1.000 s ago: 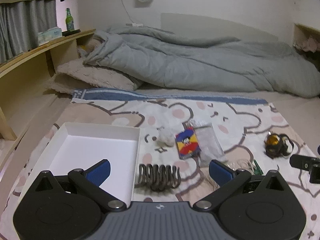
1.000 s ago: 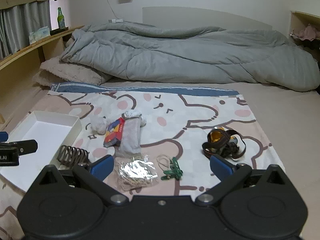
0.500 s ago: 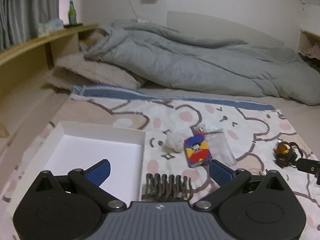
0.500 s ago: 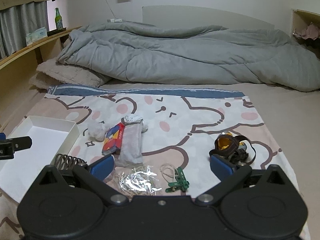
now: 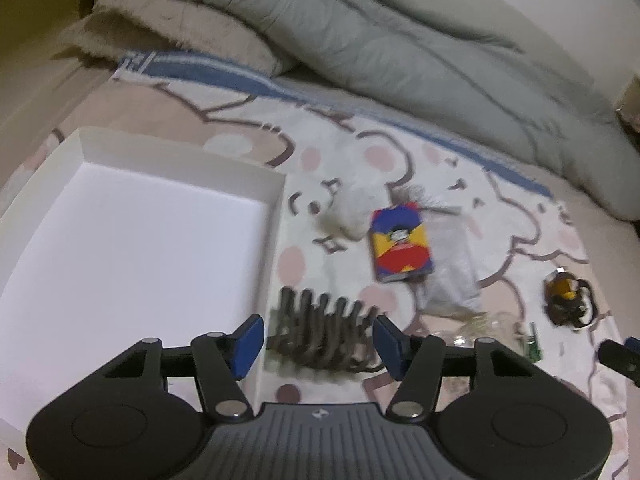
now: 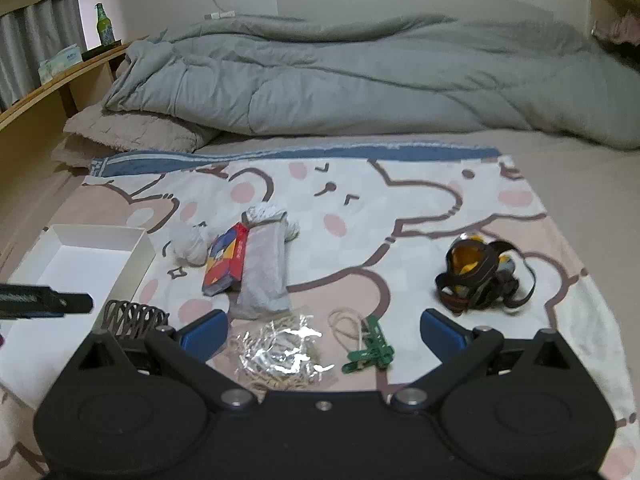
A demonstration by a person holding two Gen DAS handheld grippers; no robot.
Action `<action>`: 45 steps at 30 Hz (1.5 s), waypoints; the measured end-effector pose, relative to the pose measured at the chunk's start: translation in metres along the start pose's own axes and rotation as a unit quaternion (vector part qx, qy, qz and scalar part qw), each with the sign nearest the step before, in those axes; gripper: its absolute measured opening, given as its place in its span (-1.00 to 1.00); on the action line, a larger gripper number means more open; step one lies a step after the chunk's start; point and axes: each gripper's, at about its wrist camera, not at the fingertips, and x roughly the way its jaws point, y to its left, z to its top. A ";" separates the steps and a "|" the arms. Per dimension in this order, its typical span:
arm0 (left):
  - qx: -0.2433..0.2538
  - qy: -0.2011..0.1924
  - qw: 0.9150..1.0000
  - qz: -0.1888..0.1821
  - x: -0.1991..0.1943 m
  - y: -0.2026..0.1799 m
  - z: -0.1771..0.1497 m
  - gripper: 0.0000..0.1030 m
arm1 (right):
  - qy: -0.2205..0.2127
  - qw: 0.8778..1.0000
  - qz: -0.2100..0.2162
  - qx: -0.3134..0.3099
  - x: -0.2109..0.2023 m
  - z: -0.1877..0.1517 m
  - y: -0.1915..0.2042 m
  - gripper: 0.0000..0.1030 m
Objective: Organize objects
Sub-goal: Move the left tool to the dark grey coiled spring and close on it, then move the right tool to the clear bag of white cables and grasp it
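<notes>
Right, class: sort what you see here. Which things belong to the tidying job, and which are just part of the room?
Part of the job:
white box
dark spring coil, between the left gripper's closing jaws
card pack
grey pouch
rubber-band bag
green clip
headlamp

Just lying about:
grey duvet
pillow
green bottle
tissue box

Matt white box (image 5: 120, 240), crinkly glossy bag (image 6: 284, 350)

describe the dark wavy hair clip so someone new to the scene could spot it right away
Start at the white box on the left of the bear-print blanket. Just off its right wall, at the near end, lies the dark hair clip, between the closing pads of the left gripper. It is the only dark piece with a row of wavy, comb-like teeth; the playing-card pack behind it is brightly coloured.
</notes>
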 end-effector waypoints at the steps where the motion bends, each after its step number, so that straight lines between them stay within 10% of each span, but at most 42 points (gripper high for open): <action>1: -0.006 0.006 1.000 -0.001 0.004 0.003 0.001 0.17 | 0.005 1.000 0.004 0.003 0.001 0.000 -0.001 1.00; 13: -0.024 0.096 0.994 -0.042 0.029 -0.009 -0.006 0.19 | 0.054 0.997 0.023 0.047 0.019 0.001 -0.010 1.00; 30: 0.065 0.049 0.992 0.096 0.068 -0.055 -0.013 0.72 | 0.067 0.996 0.033 0.043 0.024 0.001 -0.005 1.00; 45: 0.083 0.031 0.992 0.089 0.062 -0.061 -0.014 0.54 | 0.071 0.996 0.019 0.041 0.026 -0.003 -0.014 1.00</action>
